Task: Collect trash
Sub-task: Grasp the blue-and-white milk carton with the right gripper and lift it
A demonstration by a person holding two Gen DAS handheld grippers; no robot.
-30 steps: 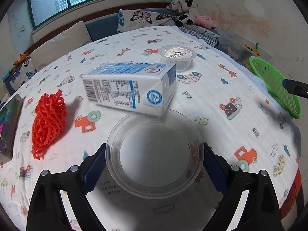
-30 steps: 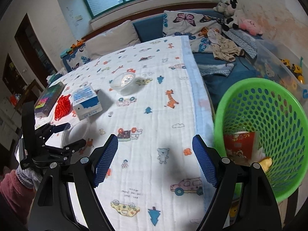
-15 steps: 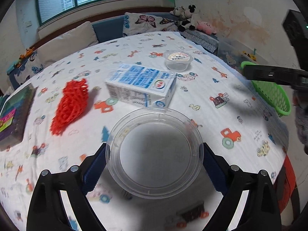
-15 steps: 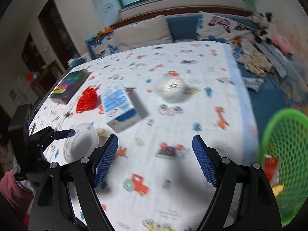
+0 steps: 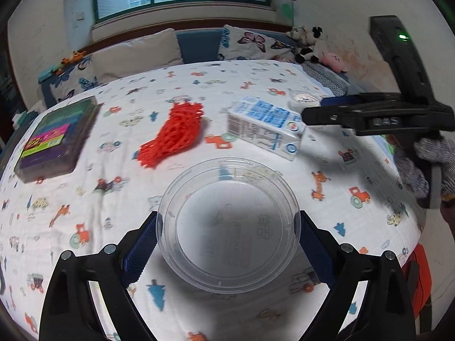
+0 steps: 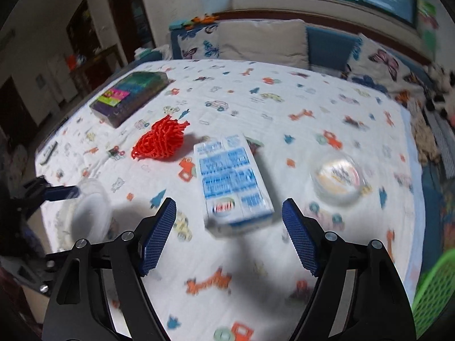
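A clear round plastic container (image 5: 227, 227) is clamped between the blue pads of my left gripper (image 5: 227, 228), held above the patterned cloth. Farther out on the table lie a blue-and-white milk carton (image 5: 266, 126), an orange-red foam net (image 5: 173, 135) and a small lidded cup (image 5: 304, 99). My right gripper (image 6: 229, 213) hovers just short of the carton (image 6: 231, 182). Its jaws are closing, with the carton showing ahead between them, untouched. The net (image 6: 159, 142) is left of the carton, the cup (image 6: 338, 176) right of it.
A dark box with bright labels (image 5: 57, 139) lies at the table's far left. The green mesh basket (image 6: 435, 292) sits off the table's right edge. A gloved hand (image 5: 426, 164) holds the right gripper. Pillows and soft toys line the bench behind.
The right gripper swung left, away from the green basket, to hover near the milk carton. The left gripper drew back with the container, so the carton and net look farther away.
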